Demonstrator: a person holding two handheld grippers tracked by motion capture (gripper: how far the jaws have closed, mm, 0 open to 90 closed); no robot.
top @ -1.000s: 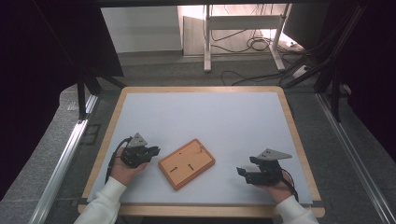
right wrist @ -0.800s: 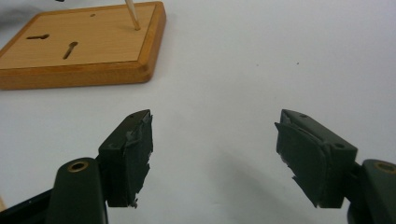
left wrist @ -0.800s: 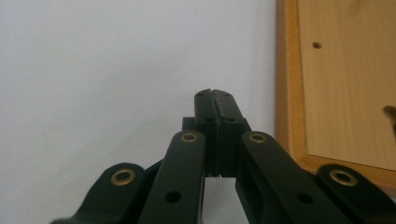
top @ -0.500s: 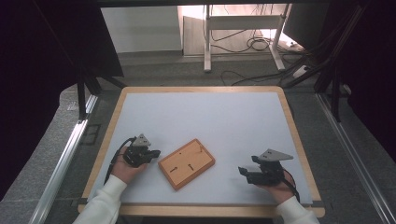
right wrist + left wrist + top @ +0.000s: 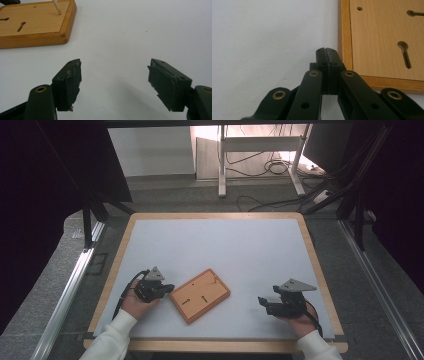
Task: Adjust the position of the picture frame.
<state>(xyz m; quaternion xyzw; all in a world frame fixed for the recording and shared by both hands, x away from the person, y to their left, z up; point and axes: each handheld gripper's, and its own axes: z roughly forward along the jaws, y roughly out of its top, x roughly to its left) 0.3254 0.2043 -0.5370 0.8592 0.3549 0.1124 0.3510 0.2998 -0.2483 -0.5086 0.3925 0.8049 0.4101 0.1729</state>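
Note:
A wooden board (image 5: 200, 295) with keyhole slots lies flat, turned at an angle, near the front middle of the white table top. My left gripper (image 5: 169, 289) rests at the board's left edge, jaws pressed together with nothing between them; its tips (image 5: 327, 51) sit right beside the board's rim (image 5: 343, 37). My right gripper (image 5: 262, 303) stands open on the mat to the board's right, well apart from it. In the right gripper view the board (image 5: 35, 23) lies far left, with a thin white peg (image 5: 57, 7) standing in it, and bare mat lies between the pads (image 5: 72, 82).
The white mat (image 5: 220, 250) is framed by a wooden table rim (image 5: 215, 215). Metal rails (image 5: 70, 285) run along both sides. A white stand (image 5: 260, 150) and floor cables lie beyond the far edge.
My left gripper has slid right until its shut tips reach the board's left edge. The right gripper has eased slightly toward the near edge.

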